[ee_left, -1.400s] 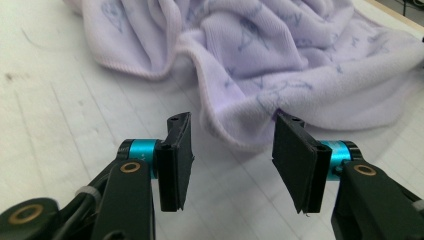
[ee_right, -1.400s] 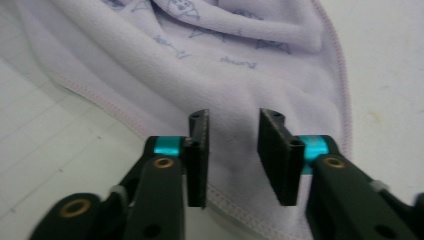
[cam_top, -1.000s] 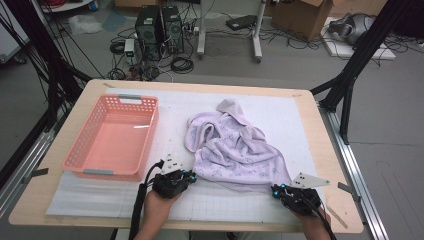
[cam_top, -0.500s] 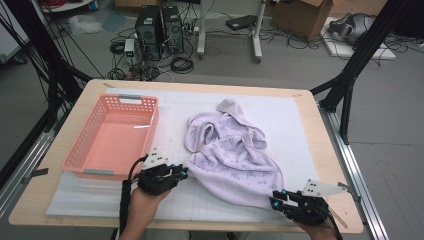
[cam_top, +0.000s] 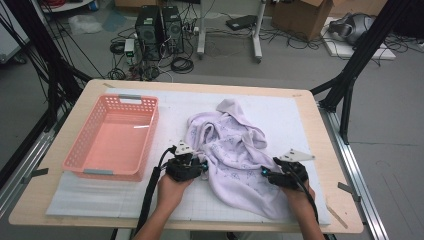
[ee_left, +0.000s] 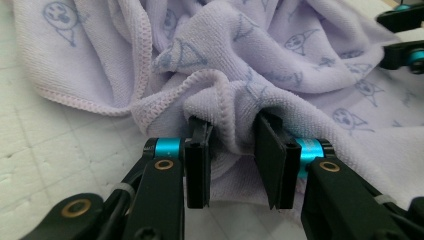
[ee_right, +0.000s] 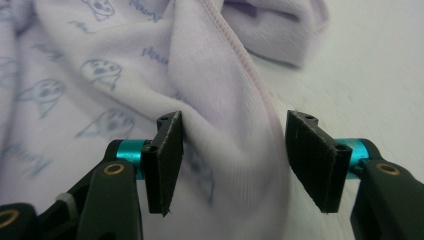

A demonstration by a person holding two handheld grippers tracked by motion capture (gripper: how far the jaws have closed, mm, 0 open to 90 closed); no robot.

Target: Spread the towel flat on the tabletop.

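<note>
Releasing: both jaw pairs just opening around lavender towel point(cam_top: 232, 155), cloth between, unpressed. Left gripper point(cam_top: 201, 167) and right gripper point(cam_top: 268, 175) let go; towel dragged toward bench's near edge, spreading likely next.

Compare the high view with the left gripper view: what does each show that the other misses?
High view alone: the pink basket left of the towel, the table edge, both hands, and the right gripper at the towel's right side.

Left gripper view alone: a fold of the towel with its stitched hem stands between the left gripper's jaws, which have just been opening; the fold still brushes both. The blue cartoon print is plain here.

Both: the crumpled lilac towel on the white mat, with the left gripper at its near left edge.
</note>
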